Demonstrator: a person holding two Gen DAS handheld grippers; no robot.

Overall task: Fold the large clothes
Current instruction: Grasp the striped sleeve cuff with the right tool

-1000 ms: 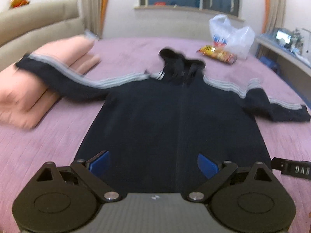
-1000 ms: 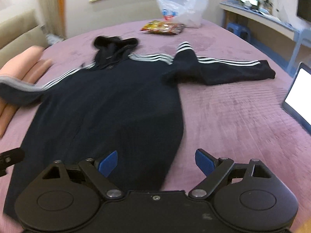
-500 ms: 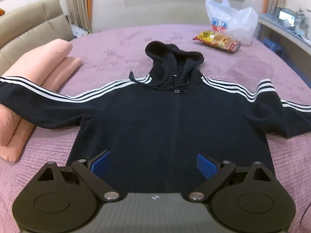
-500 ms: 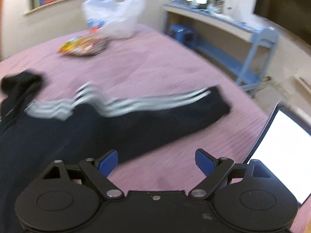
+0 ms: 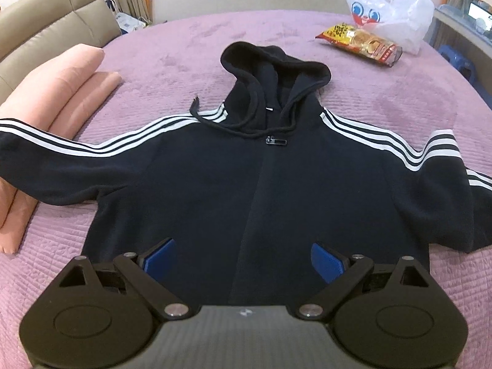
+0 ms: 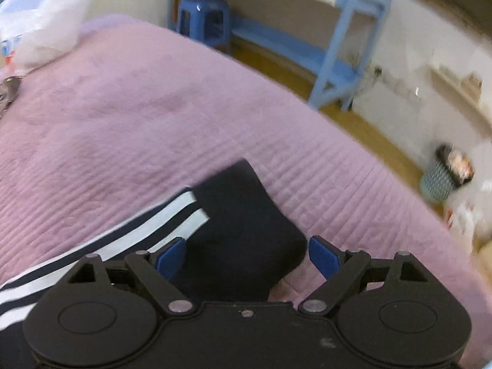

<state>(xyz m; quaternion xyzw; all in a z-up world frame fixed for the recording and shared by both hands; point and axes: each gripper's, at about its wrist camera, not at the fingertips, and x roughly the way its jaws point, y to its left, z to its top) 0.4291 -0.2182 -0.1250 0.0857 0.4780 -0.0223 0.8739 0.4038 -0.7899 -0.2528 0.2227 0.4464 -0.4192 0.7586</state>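
A black zip hoodie (image 5: pixel 246 178) with white sleeve stripes lies face up and spread flat on the purple bedspread (image 5: pixel 184 37), hood pointing away. My left gripper (image 5: pixel 243 259) is open and empty, hovering over the hoodie's lower front near the hem. In the right wrist view, the cuff end of one sleeve (image 6: pixel 243 212) lies on the bedspread (image 6: pixel 153 98). My right gripper (image 6: pixel 246 255) is open, its blue pads (image 6: pixel 170 255) either side of the cuff, not closed on it.
A folded pink blanket (image 5: pixel 52 98) lies at the left under one sleeve. A snack packet (image 5: pixel 359 43) and a white plastic bag (image 5: pixel 387 9) sit at the far right of the bed. Beyond the bed's right edge are a blue stool (image 6: pixel 203 21), a blue shelf (image 6: pixel 347 61) and a small bin (image 6: pixel 442 175).
My right gripper has swung right and down from over the hoodie's body to the sleeve cuff. My left gripper has moved forward over the hoodie, which now looks closer.
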